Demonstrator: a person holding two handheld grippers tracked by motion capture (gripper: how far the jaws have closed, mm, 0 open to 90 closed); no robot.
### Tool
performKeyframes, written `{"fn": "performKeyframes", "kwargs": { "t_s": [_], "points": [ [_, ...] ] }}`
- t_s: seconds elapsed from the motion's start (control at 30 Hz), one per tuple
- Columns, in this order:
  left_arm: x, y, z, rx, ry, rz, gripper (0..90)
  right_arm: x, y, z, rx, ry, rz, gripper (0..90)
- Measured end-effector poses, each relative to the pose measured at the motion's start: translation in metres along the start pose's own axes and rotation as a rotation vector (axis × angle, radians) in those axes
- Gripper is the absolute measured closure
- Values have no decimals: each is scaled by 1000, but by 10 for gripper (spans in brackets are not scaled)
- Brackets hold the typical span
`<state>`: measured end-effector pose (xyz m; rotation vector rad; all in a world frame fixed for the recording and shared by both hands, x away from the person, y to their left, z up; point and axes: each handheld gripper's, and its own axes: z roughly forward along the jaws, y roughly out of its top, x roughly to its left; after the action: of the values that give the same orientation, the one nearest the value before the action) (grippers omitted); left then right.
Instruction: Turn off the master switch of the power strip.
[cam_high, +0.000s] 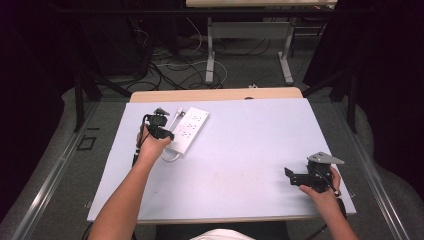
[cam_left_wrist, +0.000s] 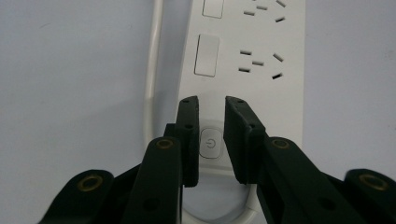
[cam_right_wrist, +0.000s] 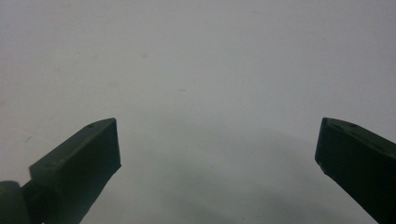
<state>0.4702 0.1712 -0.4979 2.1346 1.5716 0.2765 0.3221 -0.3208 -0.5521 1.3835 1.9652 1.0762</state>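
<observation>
— Two grippers, one white power strip (cam_high: 190, 129) on the pale table (cam_high: 240, 165): where does it lie?

— It lies directly under and ahead of the left gripper (cam_left_wrist: 211, 135), its length running away from the jaws. The round power button (cam_left_wrist: 210, 143) sits in the narrow gap between them, a rocker switch (cam_left_wrist: 207, 55) and a group of socket slots (cam_left_wrist: 261, 63) lie further ahead, and the white cord (cam_left_wrist: 152, 79) runs along the strip's side left of the jaws and loops around its near end.

— What state are the tongs in?

— The left pair stands nearly closed, a thin slot left between the jaws, clasping nothing; whether the tips touch the casing cannot be told. The right gripper (cam_high: 305, 176) rests well apart from the strip, toward the table's near right edge, spread wide with only bare table between its jaws.

— How is the strip likely to handle?

— It looks a rigid plastic bar, light and smooth, so probably slippery against the pads. Its width seems greater than the left jaws' present gap. A hold across the long edges near mid-length should keep it level; the stiff cord would likely drag and twist it.
</observation>
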Motion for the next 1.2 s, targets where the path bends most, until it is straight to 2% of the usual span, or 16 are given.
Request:
{"fn": "performKeyframes", "kwargs": {
  "t_s": [0.3, 0.43, 0.77, 0.9, 1.03, 1.1, 1.2],
  "points": [
    [2, -1, -2, -21, 7, 8, 669, 0, 0, 0, 0, 0, 1, 0],
    [2, -2, -3, -28, -1, -3, 644, 0, 0, 0, 0, -1, 5, 0],
    [1, -3, -4, -56, 0, 17, 554, 0, 0, -1, -1, -1, 3, 0],
    [0, -4, -5, -77, 12, 21, 508, 0, 0, -1, -2, -3, 1, 0],
    [1, -4, -6, -77, 20, 36, 491, 0, 0, -1, -2, -3, 0, 0],
    [1, -5, -6, -93, 17, 28, 483, 0, 0, -1, -2, -3, 0, 0],
    [2, -5, -9, -106, 16, 57, 445, 0, 1, -1, -3, -2, 5, 0]
  ]
}}
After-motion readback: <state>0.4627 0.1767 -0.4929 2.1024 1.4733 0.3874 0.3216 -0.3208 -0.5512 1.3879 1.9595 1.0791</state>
